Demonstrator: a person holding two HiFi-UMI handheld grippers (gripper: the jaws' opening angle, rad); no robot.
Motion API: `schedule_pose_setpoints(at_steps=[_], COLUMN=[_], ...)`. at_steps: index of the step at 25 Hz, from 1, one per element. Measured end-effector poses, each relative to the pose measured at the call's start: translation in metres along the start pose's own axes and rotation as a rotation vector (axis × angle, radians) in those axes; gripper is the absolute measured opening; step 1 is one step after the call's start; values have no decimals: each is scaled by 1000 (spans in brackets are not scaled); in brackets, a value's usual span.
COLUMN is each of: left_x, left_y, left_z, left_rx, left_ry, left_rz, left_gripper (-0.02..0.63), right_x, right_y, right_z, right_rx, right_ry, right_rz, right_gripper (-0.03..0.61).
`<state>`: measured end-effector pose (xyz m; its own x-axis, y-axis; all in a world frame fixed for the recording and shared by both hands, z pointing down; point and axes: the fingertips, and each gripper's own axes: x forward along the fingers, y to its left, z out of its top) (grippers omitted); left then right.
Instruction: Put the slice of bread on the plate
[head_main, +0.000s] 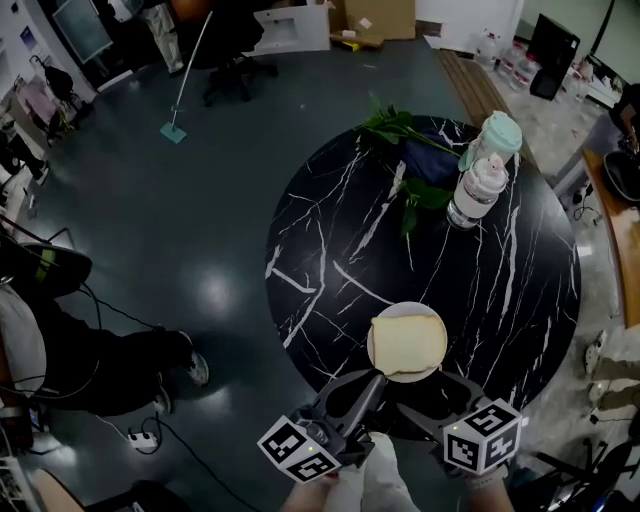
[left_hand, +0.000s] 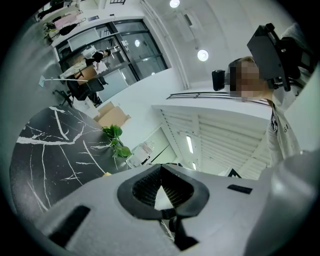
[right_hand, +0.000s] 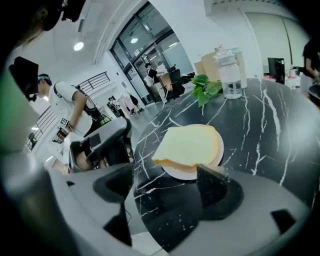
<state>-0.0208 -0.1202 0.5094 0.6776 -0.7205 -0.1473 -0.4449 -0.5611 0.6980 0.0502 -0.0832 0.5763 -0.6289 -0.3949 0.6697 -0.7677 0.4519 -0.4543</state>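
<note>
So the bread is sitting flat on the plate at the near edge of the table, which makes me think the task is basically done here

The right gripper is hovering low over the table with its jaws spread wide and nothing between them. In its own view the bread is lying just ahead and a touch to the right. One corner is hanging out past the plate rim toward the jaws. The slice is looking a bit wider than deep from the head view, so its long side is running across in front of the person rather than away from them

The left gripper is pressed together at the tips, gripping nothing. It's pointing off across the table and upward, not at the slice. In the head view both are sitting near the plate's near rim, but only the right one is facing the bread. So if anything is needing a nudge, I'm guessing it's that overhanging corner, and the right one is lined up for it
</note>
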Motion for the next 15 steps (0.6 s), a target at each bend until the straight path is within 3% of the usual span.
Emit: schedule_pose_setpoints(at_steps=[6, 15], left_x=[2, 1], left_y=[-5, -16], left_z=[-7, -7], left_rx=[27, 69], left_ry=[25, 55], left_rz=[0, 31], left_gripper=[9, 9], right_x=[-6, -26], right_y=[16, 24], right_z=[8, 5], right_rx=[-17, -107], right_ry=[-98, -136], right_rz=[86, 76], right_gripper=[359, 356])
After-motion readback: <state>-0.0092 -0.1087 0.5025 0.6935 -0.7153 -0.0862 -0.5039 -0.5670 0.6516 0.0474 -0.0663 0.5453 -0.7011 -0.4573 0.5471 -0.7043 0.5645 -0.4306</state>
